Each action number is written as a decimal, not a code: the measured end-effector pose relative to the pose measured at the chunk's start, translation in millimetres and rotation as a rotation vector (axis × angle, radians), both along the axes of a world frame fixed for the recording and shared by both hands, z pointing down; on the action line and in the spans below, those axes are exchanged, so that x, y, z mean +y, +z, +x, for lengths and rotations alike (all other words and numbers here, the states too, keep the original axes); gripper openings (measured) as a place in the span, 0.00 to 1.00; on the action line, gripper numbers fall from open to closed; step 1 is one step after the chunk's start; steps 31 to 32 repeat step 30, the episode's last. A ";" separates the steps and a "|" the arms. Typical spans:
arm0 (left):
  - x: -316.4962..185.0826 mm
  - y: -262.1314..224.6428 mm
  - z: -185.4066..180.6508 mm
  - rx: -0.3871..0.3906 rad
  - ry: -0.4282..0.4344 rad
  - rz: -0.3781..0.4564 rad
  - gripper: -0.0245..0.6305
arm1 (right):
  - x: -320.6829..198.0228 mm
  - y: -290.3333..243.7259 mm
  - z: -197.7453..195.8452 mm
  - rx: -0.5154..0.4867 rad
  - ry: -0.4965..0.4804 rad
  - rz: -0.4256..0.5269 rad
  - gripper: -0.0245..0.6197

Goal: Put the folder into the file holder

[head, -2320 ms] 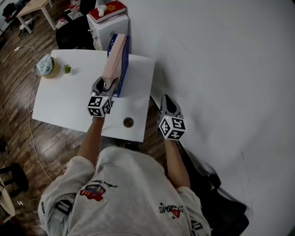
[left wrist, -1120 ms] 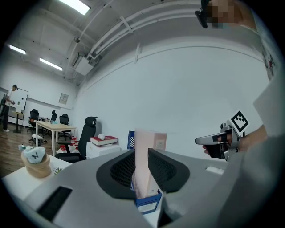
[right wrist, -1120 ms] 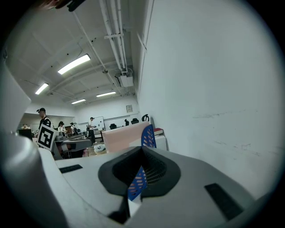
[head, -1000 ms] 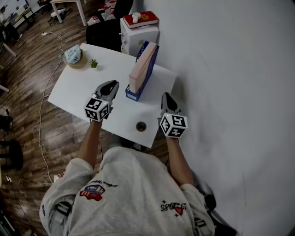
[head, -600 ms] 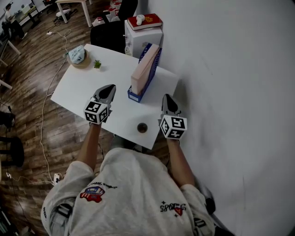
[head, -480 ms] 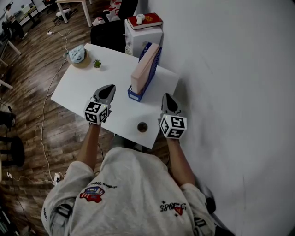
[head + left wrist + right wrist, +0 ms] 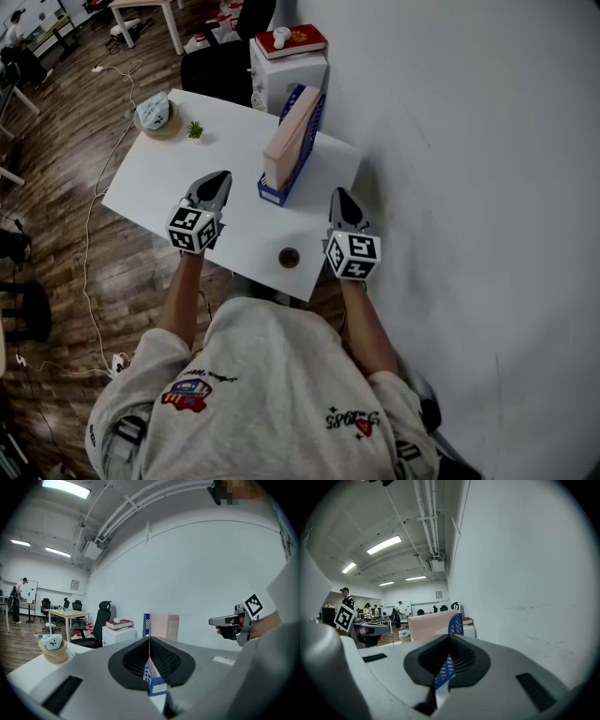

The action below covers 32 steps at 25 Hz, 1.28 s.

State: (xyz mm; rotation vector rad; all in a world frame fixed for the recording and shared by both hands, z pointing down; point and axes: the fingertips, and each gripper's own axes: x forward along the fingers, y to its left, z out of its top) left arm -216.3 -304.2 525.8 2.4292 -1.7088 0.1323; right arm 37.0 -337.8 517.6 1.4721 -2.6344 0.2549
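Folder [image 7: 286,139] stands on edge inside the holder [image 7: 273,195], ahead of my two tools and between them, with its top rising above the holder's blue wall. The holder rests on the desk [image 7: 159,192], towards the far edge on my right tool's side, near the white wall. I judge the task done: the folder is seated, neither tool touches it, and I see no other folder waiting. At most, what is left is to check that it sits squarely and to draw my hands away.

My left tool [image 7: 217,180] hangs over the desk just left of the holder's near end. Its jaws are closed flat together with nothing between them; the holder shows beyond them, apart from the pads. My right tool [image 7: 339,199] hangs at the desk's near right corner, just right of the holder. It is closed too and empty, and the holder's perforated wall and the pink folder show past its tips.

By count:
- one folder
- one holder
- two tools, both empty
- one desk
- one round hole [image 7: 289,256] in the desk, behind the tools' tips and between them
- one small plant [image 7: 194,129], well ahead of the left tool
- one bowl [image 7: 155,115], just left of the plant
- one red book [image 7: 292,40] on a white cabinet [image 7: 286,73] past the desk
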 end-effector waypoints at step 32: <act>1.7 -0.7 2.1 -0.005 0.021 -0.013 0.05 | 7.2 -6.3 -1.1 0.002 0.008 0.011 0.03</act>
